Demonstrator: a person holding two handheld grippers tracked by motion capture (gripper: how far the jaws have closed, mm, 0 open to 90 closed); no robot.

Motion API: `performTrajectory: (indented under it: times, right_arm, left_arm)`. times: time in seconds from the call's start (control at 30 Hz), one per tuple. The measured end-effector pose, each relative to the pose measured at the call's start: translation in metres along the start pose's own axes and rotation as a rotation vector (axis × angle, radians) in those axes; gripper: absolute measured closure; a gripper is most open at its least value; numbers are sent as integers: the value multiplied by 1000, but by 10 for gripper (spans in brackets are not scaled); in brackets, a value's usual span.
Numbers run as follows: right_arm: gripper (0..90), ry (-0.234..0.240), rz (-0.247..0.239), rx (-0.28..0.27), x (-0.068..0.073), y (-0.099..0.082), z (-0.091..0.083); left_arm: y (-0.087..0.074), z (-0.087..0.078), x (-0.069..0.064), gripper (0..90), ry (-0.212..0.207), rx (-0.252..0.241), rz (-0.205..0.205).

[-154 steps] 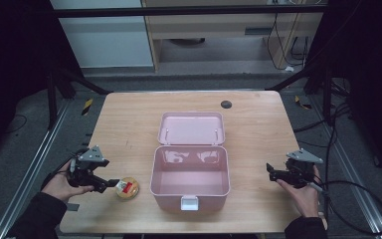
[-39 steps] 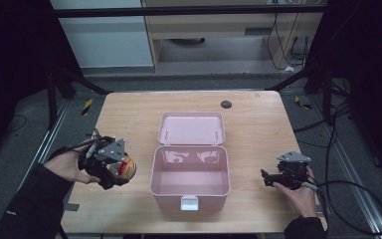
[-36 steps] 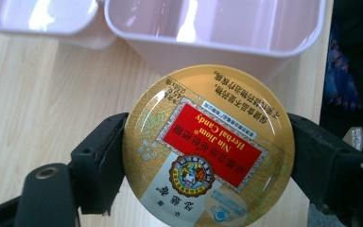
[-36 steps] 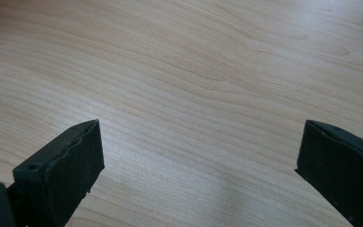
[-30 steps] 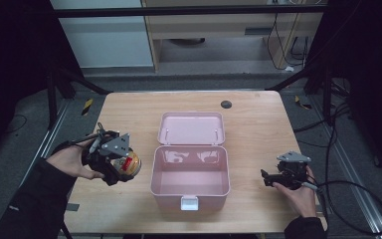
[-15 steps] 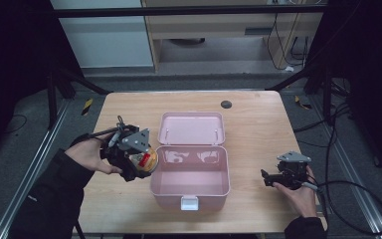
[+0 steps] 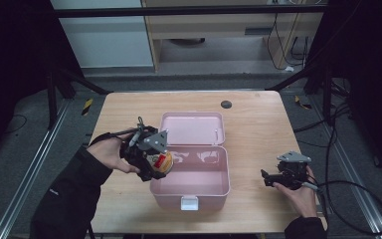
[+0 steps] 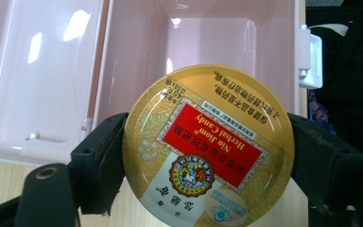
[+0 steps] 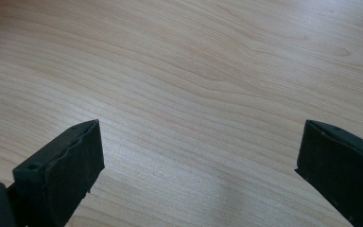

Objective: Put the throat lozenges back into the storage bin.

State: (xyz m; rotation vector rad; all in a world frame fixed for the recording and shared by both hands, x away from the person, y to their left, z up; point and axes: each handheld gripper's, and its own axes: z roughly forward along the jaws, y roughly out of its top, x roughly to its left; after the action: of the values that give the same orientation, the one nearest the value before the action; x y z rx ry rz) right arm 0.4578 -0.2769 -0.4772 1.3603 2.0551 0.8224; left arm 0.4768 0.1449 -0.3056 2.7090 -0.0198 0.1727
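Over the left rim of the box (image 7: 189,189), the left gripper (image 7: 155,160) held a round tin (image 8: 208,146), its jaws closed on the tin's two opposite edges. The tin hung clear of the table (image 7: 258,124), tilted, with its gold and red printed face turned toward the gripper's own camera and the empty pink box interior beyond it. The box stood open near the front edge of the table at its middle, its lid (image 7: 193,128) laid flat behind it toward the far edge.

The right gripper (image 7: 277,178) rested near the front right corner, well apart from the box; its jaws stood wide apart with nothing between them, only bare wood in its own view.

My judgement is that the tin was about to go into the box, and the risks lay in the grip and the release. The jaws pinched a smooth, curved metal rim at two narrow spots, so the tin could swivel or slip out if the hand tipped further. Let go while this near the left wall, it could strike the rim and drop onto the table outside. Released from height, it could land on edge and bounce or roll inside.
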Motion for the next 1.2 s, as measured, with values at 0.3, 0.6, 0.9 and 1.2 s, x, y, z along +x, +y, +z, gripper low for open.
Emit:
performTrajectory:
  times: [0.3,0.6,0.9,1.2]
  right_arm:
    - [17,0,-3,2,0,0,0]
    - [16,0,-8,4,0,0,1]
    - [16,0,-10,13,2,0,2]
    - [16,3,-14,20,3,-1,4]
  left_arm:
    - [10,17,3,194,-19,16,14]
    - [8,34,4,195,-42,41,4]
    - [4,51,5,195,-60,53,-7]
    - [0,71,6,194,-77,78,-14]
